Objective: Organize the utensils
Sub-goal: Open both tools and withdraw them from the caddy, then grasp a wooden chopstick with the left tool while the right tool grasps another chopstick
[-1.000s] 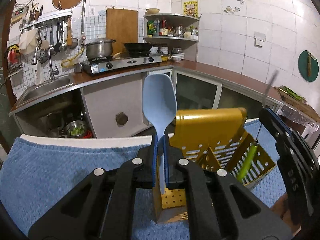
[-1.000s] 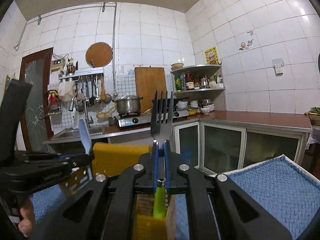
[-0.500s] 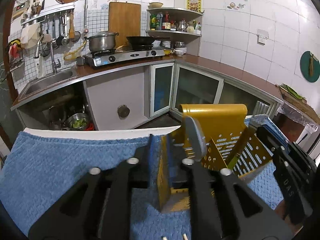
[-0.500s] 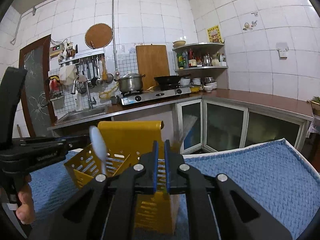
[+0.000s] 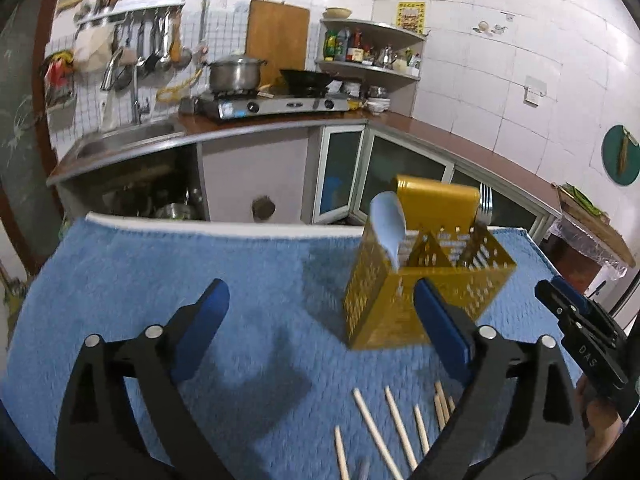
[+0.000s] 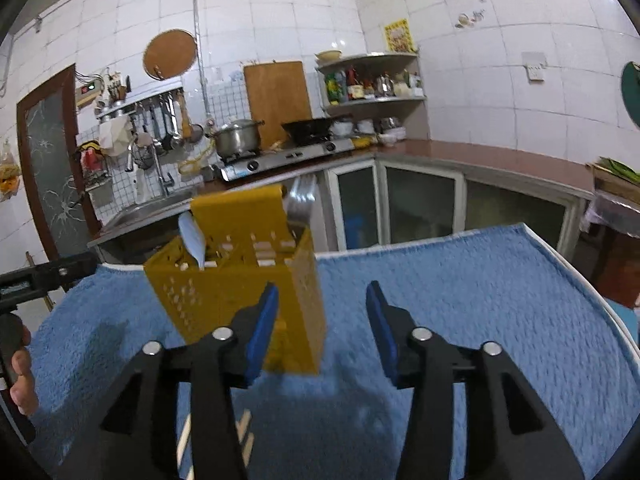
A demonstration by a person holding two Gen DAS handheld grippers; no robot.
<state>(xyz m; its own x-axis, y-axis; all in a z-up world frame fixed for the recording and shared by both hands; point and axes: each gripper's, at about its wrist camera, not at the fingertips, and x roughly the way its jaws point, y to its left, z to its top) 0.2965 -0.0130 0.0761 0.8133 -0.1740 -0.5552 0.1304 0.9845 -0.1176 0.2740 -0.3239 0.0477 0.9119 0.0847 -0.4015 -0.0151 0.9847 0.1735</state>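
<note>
Both my tools have let go and backed off: left tool [image 5: 320, 332] and right tool [image 6: 322, 324] gape wide, empty. Pale blue plastic spoon [image 5: 387, 224] and steel fork [image 5: 485, 204] stand inside the perforated yellow utensil caddy [image 5: 416, 280]. Next, I'd pinch the wooden chopsticks [image 5: 394, 426] in front of the caddy together, mid-length.

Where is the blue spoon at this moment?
The blue spoon stands bowl-up in the left compartment of the yellow utensil holder on the blue towel, seen right of centre in the left wrist view; a fork stands at the holder's right side.
</note>
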